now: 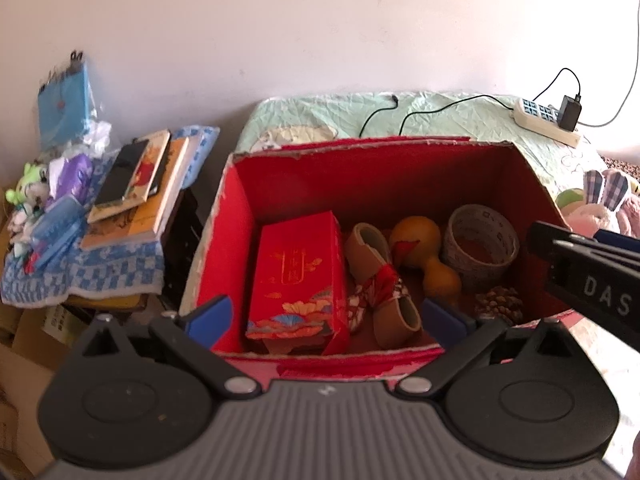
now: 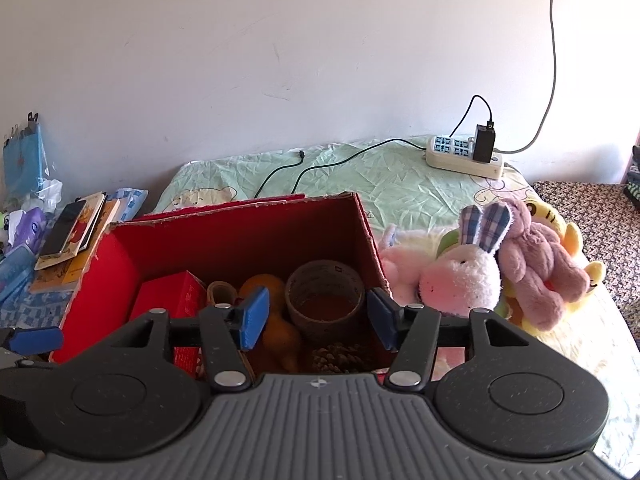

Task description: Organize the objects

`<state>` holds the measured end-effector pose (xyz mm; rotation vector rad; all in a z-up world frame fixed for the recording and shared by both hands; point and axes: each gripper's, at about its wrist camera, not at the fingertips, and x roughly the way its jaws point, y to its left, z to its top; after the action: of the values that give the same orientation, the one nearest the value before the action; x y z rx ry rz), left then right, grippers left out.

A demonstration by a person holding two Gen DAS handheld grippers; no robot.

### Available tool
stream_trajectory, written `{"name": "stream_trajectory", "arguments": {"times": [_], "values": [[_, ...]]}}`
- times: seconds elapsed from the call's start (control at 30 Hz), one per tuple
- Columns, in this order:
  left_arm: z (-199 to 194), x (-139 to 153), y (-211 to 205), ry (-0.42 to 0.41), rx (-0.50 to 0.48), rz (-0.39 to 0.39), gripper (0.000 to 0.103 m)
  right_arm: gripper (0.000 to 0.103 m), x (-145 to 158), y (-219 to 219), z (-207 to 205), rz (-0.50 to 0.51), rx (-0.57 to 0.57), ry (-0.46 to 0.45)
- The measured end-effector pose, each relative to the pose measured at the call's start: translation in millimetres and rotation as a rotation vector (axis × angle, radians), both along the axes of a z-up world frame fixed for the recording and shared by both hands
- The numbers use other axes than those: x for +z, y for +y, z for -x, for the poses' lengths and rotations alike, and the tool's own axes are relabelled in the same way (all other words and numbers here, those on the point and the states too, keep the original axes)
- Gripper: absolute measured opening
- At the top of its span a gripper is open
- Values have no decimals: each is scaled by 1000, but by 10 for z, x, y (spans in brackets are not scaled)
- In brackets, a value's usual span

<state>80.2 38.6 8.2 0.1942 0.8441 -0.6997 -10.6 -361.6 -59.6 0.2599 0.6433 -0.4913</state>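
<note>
The open red cardboard box sits on the bed, holding a red printed carton, orange gourd and tape roll packed side by side. Both the left hand-held gripper and the right hand-held gripper hover spread apart and empty above it, probably ready for the plush toys beside the box.

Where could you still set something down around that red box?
Bare green sheet lies behind the red box, between it and the power strip. Right of the box plush toys crowd it; left, stacked books. Inside is nearly full.
</note>
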Motion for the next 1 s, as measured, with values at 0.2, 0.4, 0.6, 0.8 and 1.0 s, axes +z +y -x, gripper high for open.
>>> {"name": "stream_trajectory", "arguments": {"times": [0.2, 0.4, 0.6, 0.8, 1.0], "values": [[58, 29, 64, 4, -23, -3, 101, 60, 34, 30, 101, 0, -1, 5], [37, 21, 94, 35, -41, -11, 101, 60, 52, 79, 134, 6, 2, 7], [47, 10, 132, 57, -59, -8, 99, 60, 50, 116, 171, -10, 0, 17], [120, -4, 131, 72, -100, -23, 99, 62, 50, 160, 268, -6, -17, 24], [144, -88, 121, 111, -125, -50, 100, 62, -39, 159, 322, -34, -21, 58]]}}
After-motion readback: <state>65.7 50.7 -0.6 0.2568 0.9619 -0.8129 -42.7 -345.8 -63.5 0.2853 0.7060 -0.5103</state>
